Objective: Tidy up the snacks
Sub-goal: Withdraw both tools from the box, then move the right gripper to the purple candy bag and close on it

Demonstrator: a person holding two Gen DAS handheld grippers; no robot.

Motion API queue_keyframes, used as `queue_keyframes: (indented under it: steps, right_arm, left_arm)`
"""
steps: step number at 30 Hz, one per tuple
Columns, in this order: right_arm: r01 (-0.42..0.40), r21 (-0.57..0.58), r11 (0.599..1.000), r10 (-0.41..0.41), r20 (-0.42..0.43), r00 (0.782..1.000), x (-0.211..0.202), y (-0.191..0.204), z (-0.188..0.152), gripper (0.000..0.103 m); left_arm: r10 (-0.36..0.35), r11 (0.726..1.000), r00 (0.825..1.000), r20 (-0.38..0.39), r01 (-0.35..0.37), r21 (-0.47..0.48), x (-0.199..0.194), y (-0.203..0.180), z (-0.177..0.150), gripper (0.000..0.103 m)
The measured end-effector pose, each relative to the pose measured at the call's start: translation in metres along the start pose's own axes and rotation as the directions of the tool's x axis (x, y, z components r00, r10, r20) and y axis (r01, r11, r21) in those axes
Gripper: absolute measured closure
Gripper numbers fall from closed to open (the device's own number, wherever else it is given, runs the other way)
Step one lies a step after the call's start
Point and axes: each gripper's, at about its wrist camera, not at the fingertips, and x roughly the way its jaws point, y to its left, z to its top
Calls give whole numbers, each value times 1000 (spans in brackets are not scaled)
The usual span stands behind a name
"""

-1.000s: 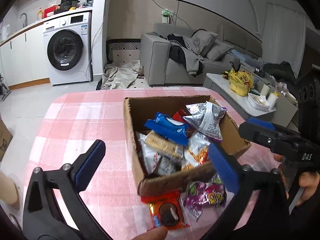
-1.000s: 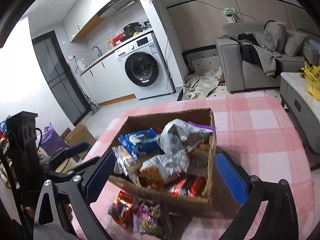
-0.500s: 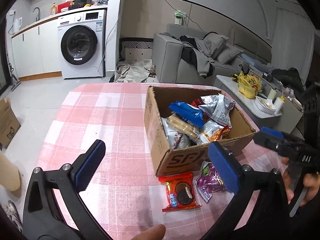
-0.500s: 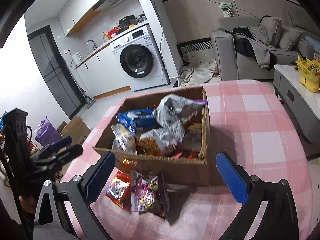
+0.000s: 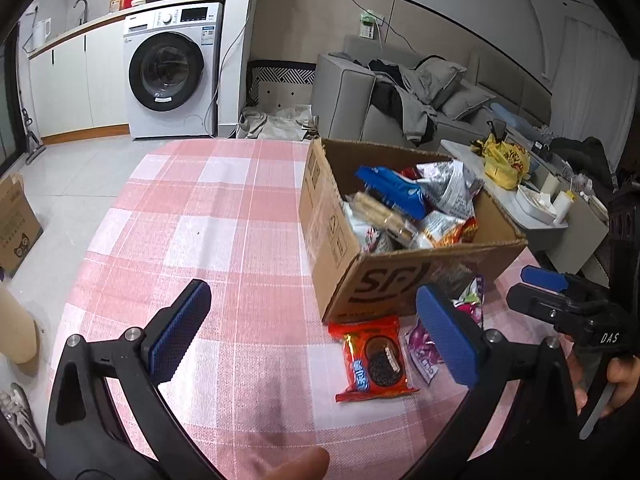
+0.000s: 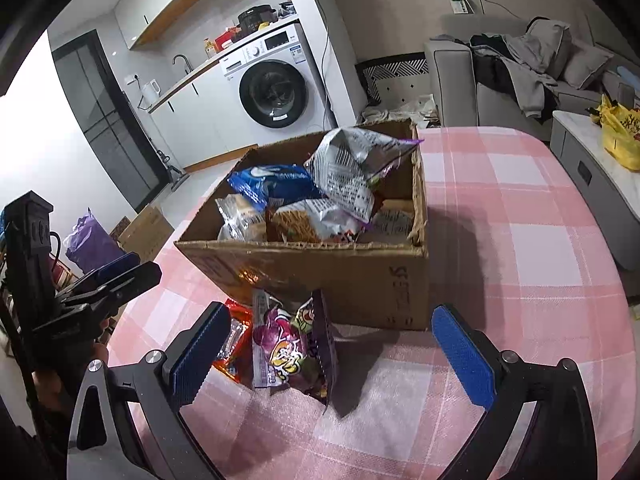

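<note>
A cardboard box [image 5: 384, 280] [image 6: 320, 272] full of snack packets stands on the pink checked tablecloth [image 5: 224, 220]. In it lie a blue packet [image 5: 390, 190] [image 6: 272, 184] and a silver packet [image 5: 450, 188] [image 6: 352, 168]. In front of the box lie a red cookie packet [image 5: 374, 360] [image 6: 234, 340] and a purple packet [image 6: 290, 350] [image 5: 428, 352]. My left gripper [image 5: 316, 332] is open and empty, above the cloth to the left of the box. My right gripper [image 6: 332, 352] is open and empty, with the purple packet between its fingers.
A washing machine [image 5: 172, 68], a grey sofa [image 5: 400, 100] and a low white table [image 5: 540, 208] stand beyond the dining table. A cardboard box [image 5: 16, 224] sits on the floor to the left.
Both grippers have drawn back from the box, so it looks farther off. The left view has swung left, showing more bare cloth. Both stay open.
</note>
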Motion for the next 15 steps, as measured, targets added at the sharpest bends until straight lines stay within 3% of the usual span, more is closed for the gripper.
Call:
queue_keyframes:
  steps: [15]
  right_arm:
    - [-16, -15, 1000, 15, -103, 995, 29, 4, -26, 0]
  left_arm:
    - [12, 999, 995, -100, -9, 32, 34, -9, -33, 1]
